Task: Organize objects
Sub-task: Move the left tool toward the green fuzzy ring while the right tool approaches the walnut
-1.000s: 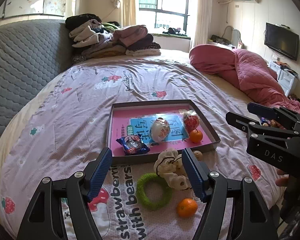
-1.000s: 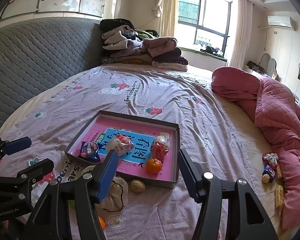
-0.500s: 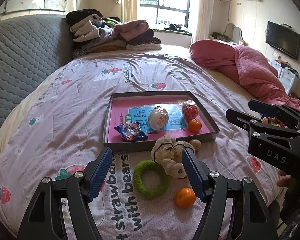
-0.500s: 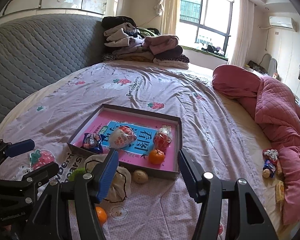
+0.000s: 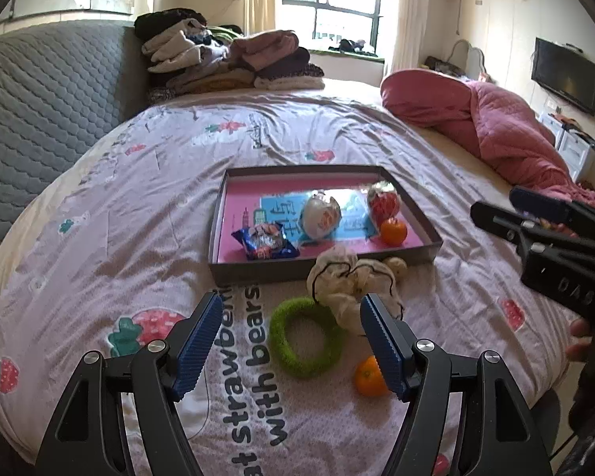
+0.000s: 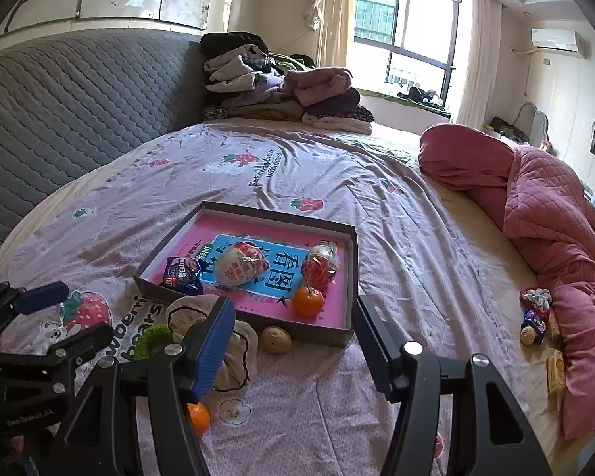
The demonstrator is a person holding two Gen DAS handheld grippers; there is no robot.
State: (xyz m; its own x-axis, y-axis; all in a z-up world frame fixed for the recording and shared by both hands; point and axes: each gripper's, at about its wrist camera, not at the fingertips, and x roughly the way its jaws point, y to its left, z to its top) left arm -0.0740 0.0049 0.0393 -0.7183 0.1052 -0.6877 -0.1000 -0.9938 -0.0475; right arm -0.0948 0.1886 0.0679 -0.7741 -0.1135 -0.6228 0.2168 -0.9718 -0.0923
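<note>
Hovering over a bed with a strawberry-print cover: left gripper, jaws spread wide with nothing between the pads, above a green fuzzy ring. Beside the ring, a cream drawstring pouch; near it, loose on the cover, an orange and a small beige ball against the tray's near wall. Right gripper, jaws parted and holding nothing, pointing toward a shallow pink-lined tray. Lying inside that tray: blue snack packet, white wrapped bun, red wrapped snack, second orange. Off to the right, beside a pink quilt, a few more small items.
</note>
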